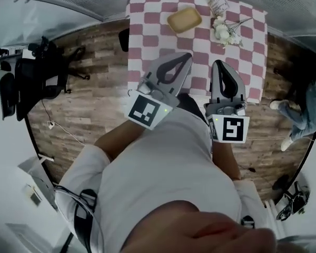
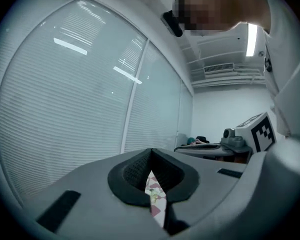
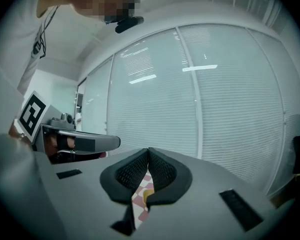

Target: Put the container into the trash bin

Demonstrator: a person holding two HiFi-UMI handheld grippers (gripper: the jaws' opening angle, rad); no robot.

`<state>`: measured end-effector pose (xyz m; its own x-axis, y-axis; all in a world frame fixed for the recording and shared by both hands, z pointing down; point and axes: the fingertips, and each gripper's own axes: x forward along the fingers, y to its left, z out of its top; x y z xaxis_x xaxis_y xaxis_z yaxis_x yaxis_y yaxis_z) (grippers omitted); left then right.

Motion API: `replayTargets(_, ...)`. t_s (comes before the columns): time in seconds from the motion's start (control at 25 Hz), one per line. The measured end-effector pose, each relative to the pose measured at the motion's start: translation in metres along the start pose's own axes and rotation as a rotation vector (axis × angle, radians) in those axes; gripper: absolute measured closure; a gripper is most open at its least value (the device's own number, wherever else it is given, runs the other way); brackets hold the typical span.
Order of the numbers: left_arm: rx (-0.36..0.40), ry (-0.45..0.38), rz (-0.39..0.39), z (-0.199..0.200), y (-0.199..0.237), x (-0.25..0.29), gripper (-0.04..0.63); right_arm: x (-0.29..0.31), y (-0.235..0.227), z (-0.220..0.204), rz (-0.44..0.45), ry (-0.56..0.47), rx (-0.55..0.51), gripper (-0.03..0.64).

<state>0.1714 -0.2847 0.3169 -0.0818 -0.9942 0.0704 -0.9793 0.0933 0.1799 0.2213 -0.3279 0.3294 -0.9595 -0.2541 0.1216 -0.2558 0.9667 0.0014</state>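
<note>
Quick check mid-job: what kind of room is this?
Probably an office or lab: blind-covered glass walls, a black office chair on wood-plank flooring, and a checked-cloth table.

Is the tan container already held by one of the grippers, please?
No, the tan container lies on the checked tablecloth, well beyond the shut, empty left gripper and right gripper.

Shallow tan container (image 1: 184,19) rests on checkered table (image 1: 145,42).
</note>
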Motion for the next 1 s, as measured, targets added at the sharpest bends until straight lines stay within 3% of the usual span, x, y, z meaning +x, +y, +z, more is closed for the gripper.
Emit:
replayTargets(0.2,-0.001,-0.036,0.167,0.0,0.007,-0.026,0.563,0.008,0.022,0.0,0.168,-0.005,-0.017,0.586)
replayTargets(0.32,-0.009,-0.035,0.228,-0.003,0.008,-0.033,0.564,0.01,0.029,0.003,0.233,-0.004,-0.029,0.586)
replayTargets(0.72,-0.025,0.0,0.248,-0.017,0.023,-0.025,0.563,0.028,0.032,0.001,0.285,0.006,-0.062,0.584)
replayTargets(1.0,-0.054,0.024,0.241,-0.038,0.055,-0.011,0.561,0.057,0.028,-0.024,0.291,0.049,-0.105,0.583)
